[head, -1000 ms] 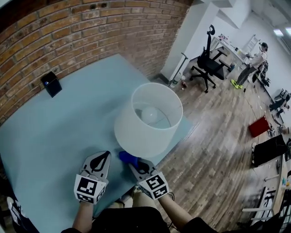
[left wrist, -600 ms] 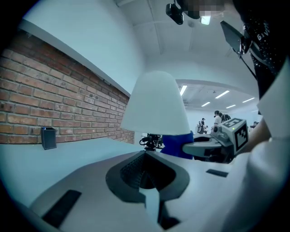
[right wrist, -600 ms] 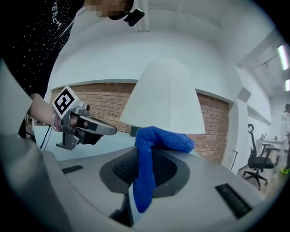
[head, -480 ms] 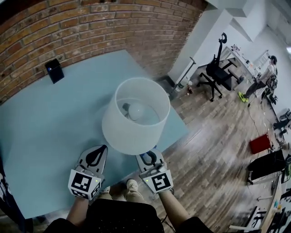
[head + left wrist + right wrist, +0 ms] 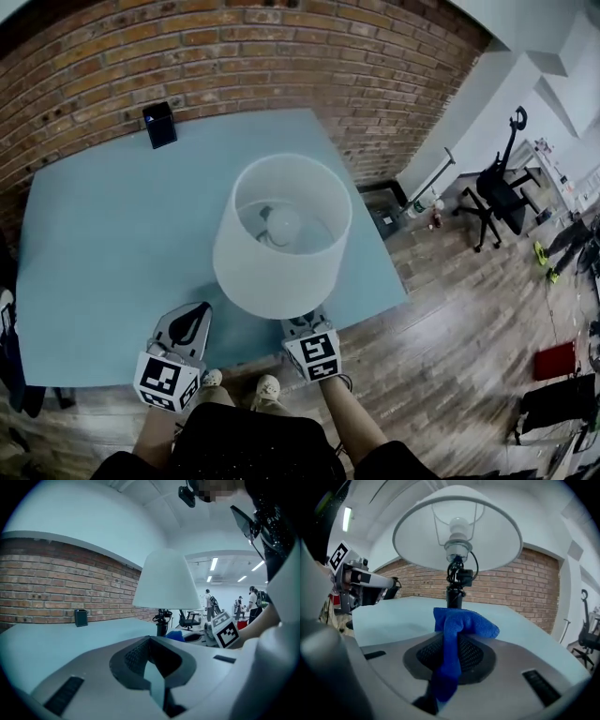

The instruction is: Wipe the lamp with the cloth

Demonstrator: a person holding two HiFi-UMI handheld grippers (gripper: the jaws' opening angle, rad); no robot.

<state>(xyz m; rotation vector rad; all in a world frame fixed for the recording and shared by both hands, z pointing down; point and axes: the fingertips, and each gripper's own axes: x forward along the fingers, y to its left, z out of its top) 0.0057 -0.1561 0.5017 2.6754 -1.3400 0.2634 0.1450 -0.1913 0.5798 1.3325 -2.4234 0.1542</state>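
The lamp has a white drum shade (image 5: 281, 234) and a black pole (image 5: 453, 595) with the bulb (image 5: 458, 529) above it; it stands on the pale blue table (image 5: 103, 234). My right gripper (image 5: 302, 323) is at the shade's near edge, partly under it, shut on a blue cloth (image 5: 461, 623). The cloth bunches out past the jaws, just short of the pole. The shade hides the cloth in the head view. My left gripper (image 5: 200, 311) rests left of the lamp, shut and holding nothing. In the left gripper view I see the shade (image 5: 166, 581), the cloth (image 5: 178, 636) and the right gripper's marker cube (image 5: 226, 631).
A small black box (image 5: 159, 124) stands at the table's far edge by the brick wall (image 5: 234, 56). The table's near edge (image 5: 216, 361) is right under my grippers, with shoes (image 5: 267, 386) below it. An office chair (image 5: 497, 187) stands on the wood floor at right.
The view has swung left, and the lamp now sits nearer the middle. My right gripper has gone in under the shade's edge, so the cloth no longer shows from above.
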